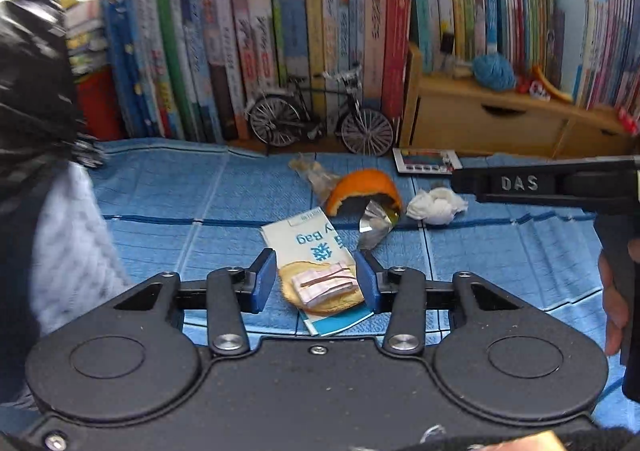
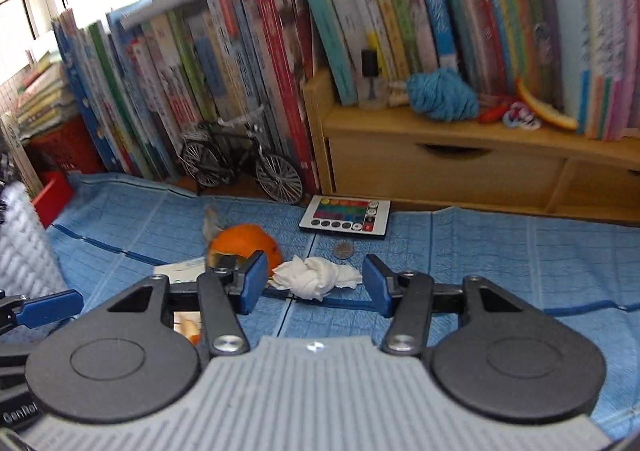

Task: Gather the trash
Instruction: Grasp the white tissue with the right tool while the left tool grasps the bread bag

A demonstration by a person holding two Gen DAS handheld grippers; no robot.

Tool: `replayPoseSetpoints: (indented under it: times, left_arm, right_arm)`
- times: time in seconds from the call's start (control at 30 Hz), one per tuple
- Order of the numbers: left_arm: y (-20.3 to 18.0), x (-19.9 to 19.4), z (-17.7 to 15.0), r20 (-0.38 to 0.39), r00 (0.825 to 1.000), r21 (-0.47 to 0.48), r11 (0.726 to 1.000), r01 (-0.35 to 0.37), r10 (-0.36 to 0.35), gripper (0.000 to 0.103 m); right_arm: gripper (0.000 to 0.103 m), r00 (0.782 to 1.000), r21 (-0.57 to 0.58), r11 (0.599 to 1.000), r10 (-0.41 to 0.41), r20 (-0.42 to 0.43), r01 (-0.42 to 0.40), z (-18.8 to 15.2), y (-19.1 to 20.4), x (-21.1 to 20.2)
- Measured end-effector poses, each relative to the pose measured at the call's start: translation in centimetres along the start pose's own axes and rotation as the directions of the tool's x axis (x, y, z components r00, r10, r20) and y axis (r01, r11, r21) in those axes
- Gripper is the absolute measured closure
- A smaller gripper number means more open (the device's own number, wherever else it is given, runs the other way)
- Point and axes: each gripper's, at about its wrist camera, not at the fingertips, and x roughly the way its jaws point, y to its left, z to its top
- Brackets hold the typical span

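Trash is scattered mid-cloth on the blue tablecloth [image 1: 160, 203]: a pale peel piece [image 1: 320, 291] w/ a folded pink striped wrapper [image 1: 324, 283] on top, both lying on a white-and-teal paper bag [image 1: 304, 235]; an orange peel dome [image 1: 366, 189] is seen beyond it, w/ a crinkled foil scrap [image 1: 374, 225] at its open side and a clear wrapper [image 1: 316, 173] behind; a crumpled white tissue [image 2: 316, 277] sits just right of the orange peel.

Left gripper [image 1: 316, 283]: blue pads are set either side of the peel piece and wrapper, right pad about touching, a gap left at the other; jaws partly open, no firm grip shown.

Right gripper [image 2: 314, 283]: jaws held wide around the tissue, clear gaps both sides.

Edges: books [image 1: 280, 31], a model bicycle [image 1: 320, 115] and a wooden drawer unit [image 2: 440, 167] close off the far side; a remote [image 2: 346, 217] and a coin [image 2: 343, 250] lie near the tissue; a white woven basket [image 1: 76, 243] w/ a black bag [image 1: 32, 83] stands at left; open cloth is left at right.
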Motion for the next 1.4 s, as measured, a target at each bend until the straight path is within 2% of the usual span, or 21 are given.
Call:
replayPoseSetpoints:
  times: [0.2,0.3,0.57,0.7,0.77,0.83,1.17,1.27,1.4]
  left_arm:
    - [-1.2,3.7,-0.6,-0.037,0.999,0.093,0.995,-0.029,0.033,0.06]
    - [-1.3,4.9,-0.7,-0.061,0.998,0.109,0.994,-0.011,0.017,0.059]
    - [-1.3,5.1,-0.8,-0.047,0.999,0.108,0.994,-0.002,0.008,0.062]
    - [-1.0,4.4,-0.9,-0.051,0.999,0.072,0.997,0.005,-0.001,0.063]
    - [-0.9,3.8,-1.0,-0.045,0.999,0.064,0.998,0.007,-0.004,0.063]
    - [-0.9,3.2,-0.9,-0.037,0.999,0.059,0.998,0.008,-0.006,0.063]
    - [-0.6,-1.1,0.3,-0.007,1.0,0.029,1.0,-0.006,0.006,0.063]
    - [-0.2,-2.9,1.1,-0.012,1.0,-0.003,1.0,-0.015,0.015,0.063]
    - [0.2,-6.2,2.1,0.023,0.999,-0.01,0.999,-0.031,0.032,0.063]
  right_arm:
    - [0.036,1.0,-0.018,1.0,0.009,-0.024,-0.009,-0.1,-0.3,3.4]
    - [0.035,0.999,-0.024,1.0,0.01,-0.041,-0.011,-0.2,-0.2,4.8]
    - [0.035,0.995,-0.016,1.0,0.014,-0.095,-0.015,-1.3,-0.5,6.7]
    - [0.052,0.995,-0.008,1.0,0.025,-0.097,-0.026,-1.5,-0.5,6.6]
    - [0.061,0.995,0.003,1.0,0.025,-0.096,-0.025,-1.5,-0.5,6.4]
    - [0.063,0.996,0.017,1.0,0.02,-0.087,-0.018,-1.6,-0.6,5.9]
    - [0.064,0.998,0.059,0.998,0.023,-0.061,-0.02,-1.3,-0.5,2.0]
    - [0.064,0.999,0.072,0.997,0.027,-0.045,-0.023,-0.9,-0.1,0.1]
    - [0.064,1.0,0.053,0.998,0.026,-0.001,-0.026,-0.3,0.8,-3.3]
